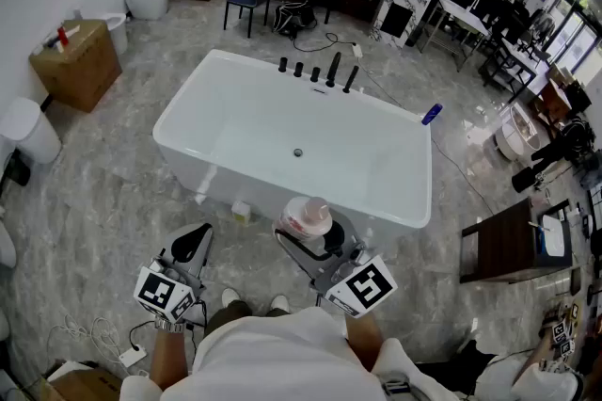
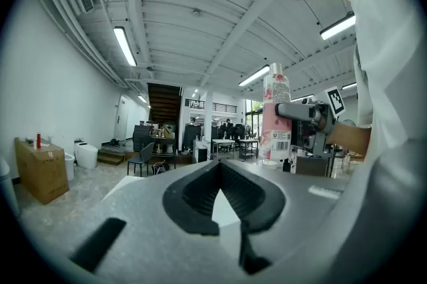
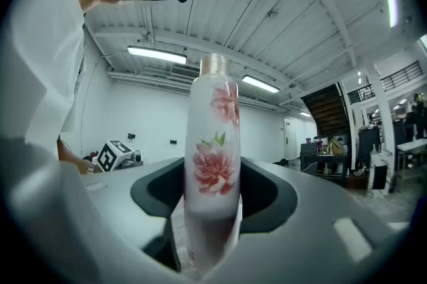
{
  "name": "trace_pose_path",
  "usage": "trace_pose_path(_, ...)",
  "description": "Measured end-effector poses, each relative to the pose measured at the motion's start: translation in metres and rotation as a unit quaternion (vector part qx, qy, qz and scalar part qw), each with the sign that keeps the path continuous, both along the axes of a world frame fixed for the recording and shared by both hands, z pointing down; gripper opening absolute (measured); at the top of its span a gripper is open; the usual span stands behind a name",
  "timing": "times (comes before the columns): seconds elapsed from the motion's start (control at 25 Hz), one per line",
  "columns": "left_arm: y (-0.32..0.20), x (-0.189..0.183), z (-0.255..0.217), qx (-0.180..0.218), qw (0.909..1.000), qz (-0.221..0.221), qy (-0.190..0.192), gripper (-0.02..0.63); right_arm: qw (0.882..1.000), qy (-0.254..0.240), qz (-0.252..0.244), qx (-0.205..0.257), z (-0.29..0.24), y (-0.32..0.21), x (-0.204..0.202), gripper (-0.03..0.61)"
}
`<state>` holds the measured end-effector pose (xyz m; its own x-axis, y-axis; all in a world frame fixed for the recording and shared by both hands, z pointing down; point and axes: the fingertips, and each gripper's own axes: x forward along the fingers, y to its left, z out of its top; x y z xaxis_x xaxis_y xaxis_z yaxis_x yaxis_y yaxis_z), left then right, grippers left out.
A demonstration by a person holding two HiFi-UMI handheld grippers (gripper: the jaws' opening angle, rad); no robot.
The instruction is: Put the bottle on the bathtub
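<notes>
The floral bottle (image 3: 212, 163) is clamped by the right tool (image 1: 310, 244), the left tool (image 1: 196, 244) closed empty. Released askew on the 12 o'clock bathtub (image 1: 235, 183) rim, it may be toppled.

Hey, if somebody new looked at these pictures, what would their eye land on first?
The big white bathtub in the middle of the grey floor dominates the head view. Next comes the flower-printed bottle, held upright in the right gripper at the tub's near side. The left gripper beside it is shut and empty.
</notes>
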<state>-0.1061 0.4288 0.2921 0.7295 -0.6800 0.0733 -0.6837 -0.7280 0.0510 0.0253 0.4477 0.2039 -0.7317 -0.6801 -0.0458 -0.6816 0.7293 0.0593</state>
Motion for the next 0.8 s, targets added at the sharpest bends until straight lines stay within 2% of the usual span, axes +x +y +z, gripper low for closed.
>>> trace_pose_path(0.8, -0.002, 0.013, -0.002, 0.007, 0.9998, 0.019, 0.000, 0.002, 1.000, -0.005, -0.001, -0.014, 0.012, -0.002, 0.007, 0.241)
